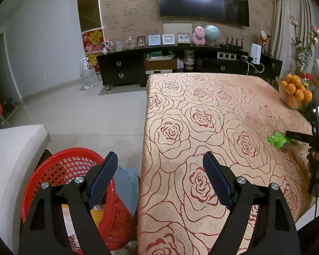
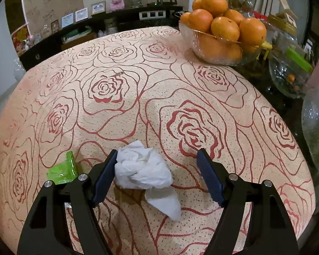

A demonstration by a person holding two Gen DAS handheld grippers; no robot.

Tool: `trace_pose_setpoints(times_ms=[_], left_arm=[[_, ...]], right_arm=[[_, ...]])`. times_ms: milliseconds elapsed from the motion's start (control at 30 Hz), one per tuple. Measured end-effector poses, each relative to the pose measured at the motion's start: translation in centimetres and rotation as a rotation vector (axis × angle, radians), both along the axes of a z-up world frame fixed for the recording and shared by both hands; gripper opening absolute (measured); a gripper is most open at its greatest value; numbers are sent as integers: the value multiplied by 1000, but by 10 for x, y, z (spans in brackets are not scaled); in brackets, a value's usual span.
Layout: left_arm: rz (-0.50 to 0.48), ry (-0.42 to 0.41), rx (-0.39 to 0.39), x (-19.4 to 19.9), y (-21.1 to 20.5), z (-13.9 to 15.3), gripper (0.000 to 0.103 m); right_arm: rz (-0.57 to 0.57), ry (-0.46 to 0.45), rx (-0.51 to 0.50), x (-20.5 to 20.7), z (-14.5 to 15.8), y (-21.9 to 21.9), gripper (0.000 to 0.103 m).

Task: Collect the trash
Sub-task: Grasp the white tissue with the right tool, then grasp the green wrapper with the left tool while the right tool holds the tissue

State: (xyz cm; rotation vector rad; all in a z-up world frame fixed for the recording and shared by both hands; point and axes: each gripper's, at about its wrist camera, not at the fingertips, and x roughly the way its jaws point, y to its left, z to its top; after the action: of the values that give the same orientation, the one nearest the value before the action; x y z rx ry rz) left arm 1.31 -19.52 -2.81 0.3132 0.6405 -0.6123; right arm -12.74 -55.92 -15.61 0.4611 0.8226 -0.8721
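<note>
A crumpled white tissue [image 2: 142, 170] lies on the rose-patterned tablecloth [image 2: 159, 97]. My right gripper [image 2: 157, 159] is open around it, the left finger touching the tissue and the right finger apart from it. A green wrapper [image 2: 62, 170] lies just left of that gripper; it also shows in the left wrist view [image 1: 278, 140] beside the right gripper [image 1: 299, 137]. My left gripper [image 1: 160, 163] is open and empty, over the table's left edge. A red mesh basket [image 1: 74, 170] with some trash inside stands on the floor below it.
A glass bowl of oranges [image 2: 221, 29] stands at the table's far right, with glass jars [image 2: 287, 72] and a bottle [image 2: 316, 127] beside it. A white chair [image 1: 12, 153] stands left of the basket. A dark sideboard [image 1: 180, 63] and a water jug [image 1: 88, 74] are beyond.
</note>
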Motion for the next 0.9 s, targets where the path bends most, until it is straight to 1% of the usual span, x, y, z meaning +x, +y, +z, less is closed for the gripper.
trace_pose_setpoints(times_ms=[133,200,267,367,533,667,767,800,900], left_arm=[[-19,-6,24,-5,-9,-6,79],[-31,-8,39,-7,-14,-11,79],[-51,-1,54,-10,-21,-17,79],[-78,11,61,-14,-31,-24,79],[-159,55,43,-24,-57,-31,79],[-240,48,47,-37,-90,-36,79],[-297,80,41,-44,-119,-45,79],[-322,103,31,-45,-133,-50,79],[-376,128,33,-50,-164,-61,79]], right_arm=[[20,-8,-8,1,2,3,49],[25,-8,-8,1,3,4,43],[28,-15,1,0,4,5,41],[25,-46,40,-6,6,6,40],[18,-79,81,-23,20,12,40],[25,-107,64,-38,38,21,40],[32,-124,42,-48,50,27,40],[31,-132,42,-52,52,28,40],[23,-159,45,-60,59,28,40]])
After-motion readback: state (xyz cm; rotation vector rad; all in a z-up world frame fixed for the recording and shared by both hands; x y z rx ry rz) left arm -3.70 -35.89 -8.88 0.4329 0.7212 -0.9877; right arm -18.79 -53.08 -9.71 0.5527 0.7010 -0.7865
